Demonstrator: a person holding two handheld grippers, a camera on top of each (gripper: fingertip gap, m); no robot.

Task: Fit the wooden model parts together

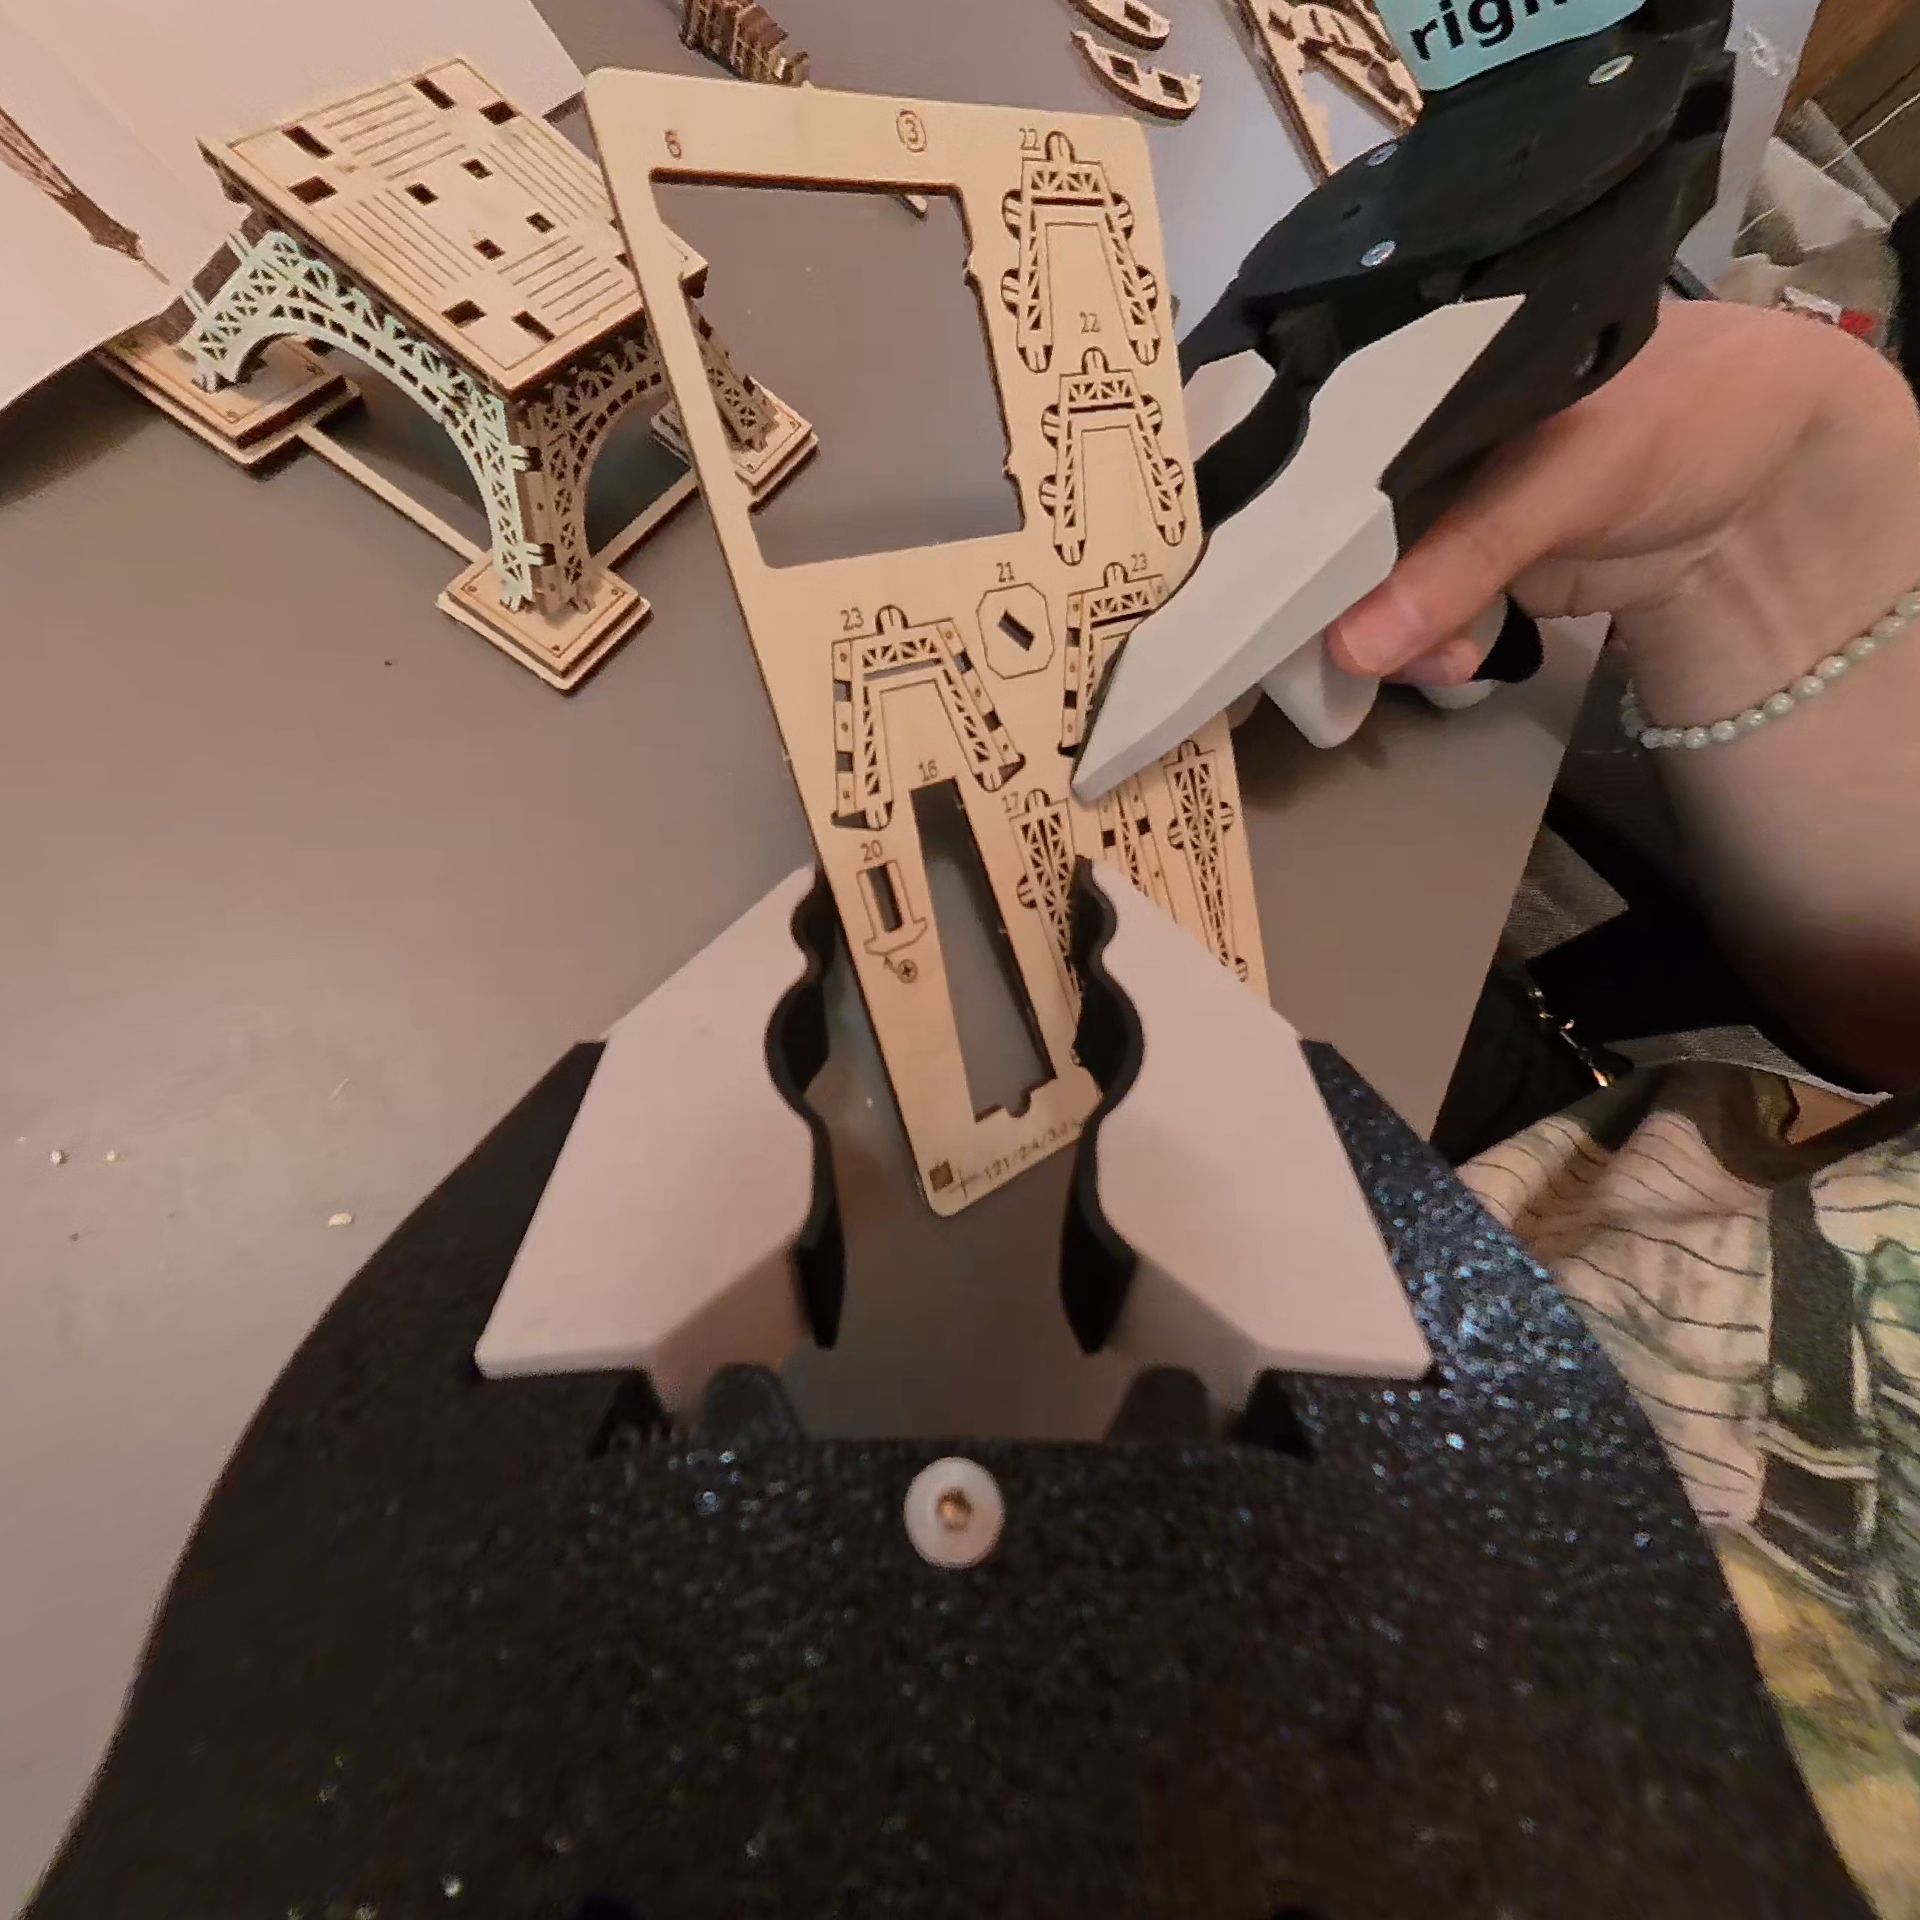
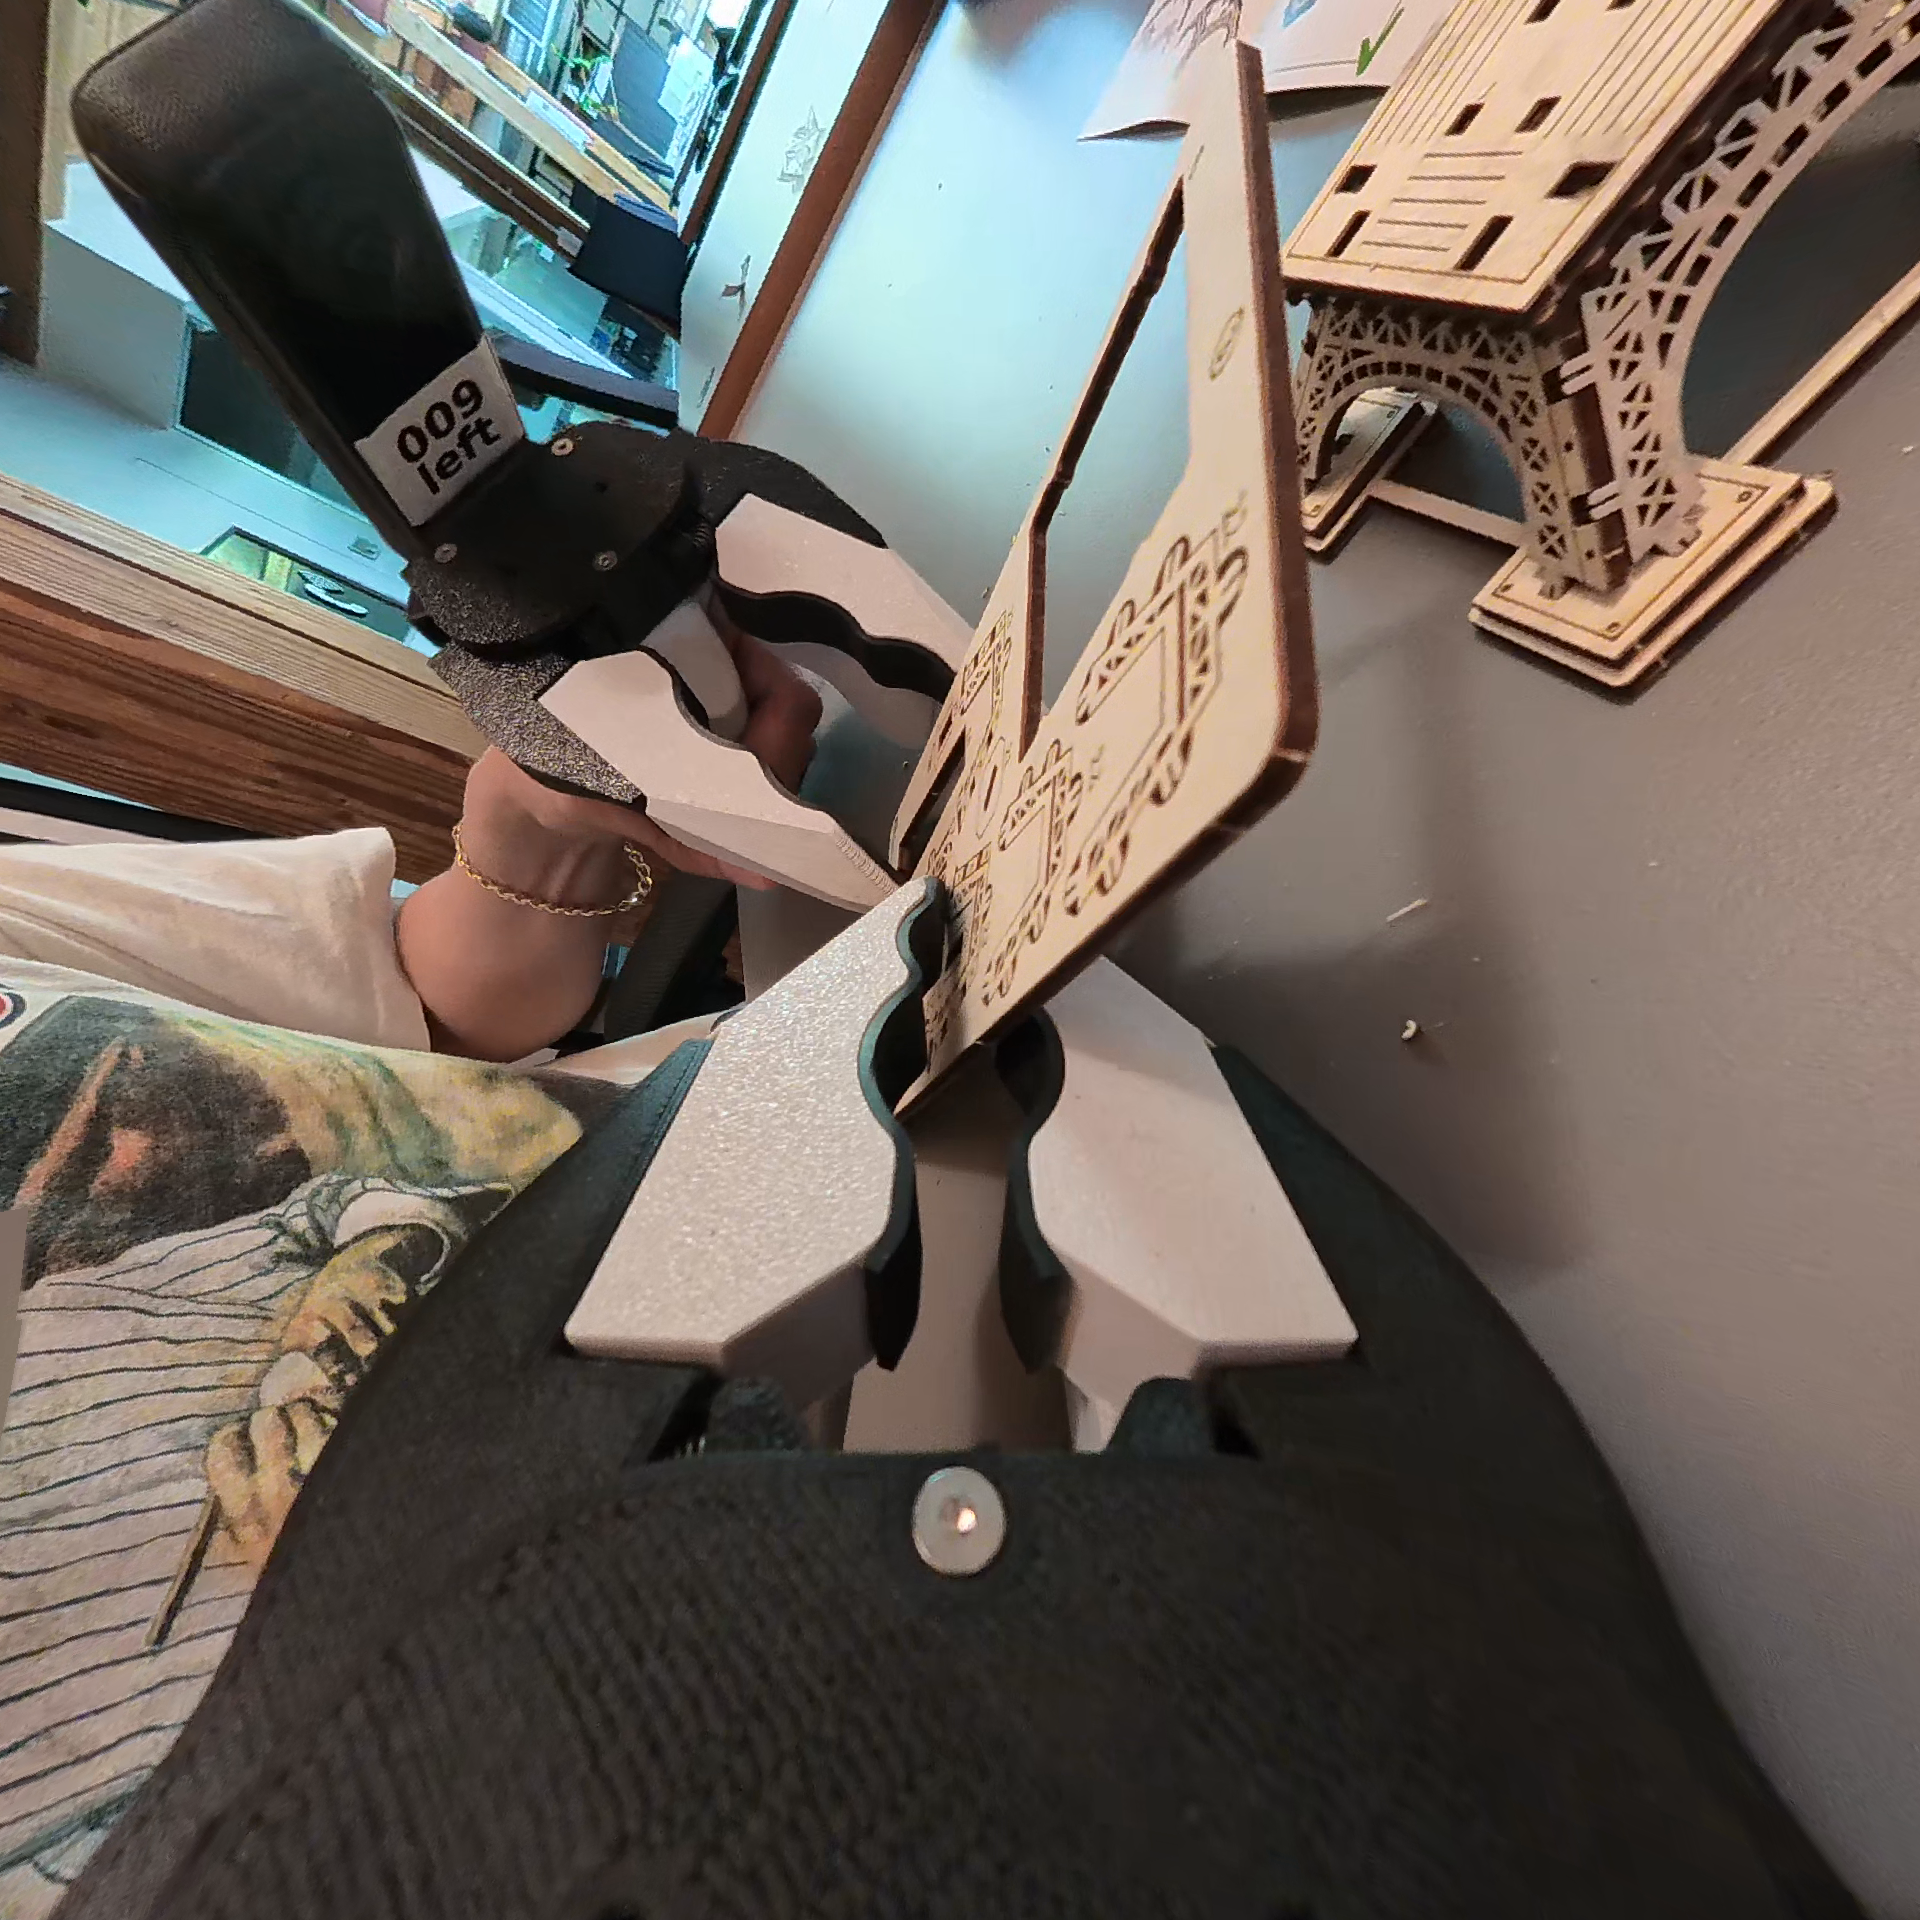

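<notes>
We hold the sheet [image 1: 904, 436] upright, long axis pointing away — left claw [image 1: 951, 894] pinching its near end, right claw [image 2: 961, 940] pinching its right edge.

Probably a workshop (wooden benches [image 2: 208, 665], shelving behind glass [image 2: 540, 114]).
</notes>
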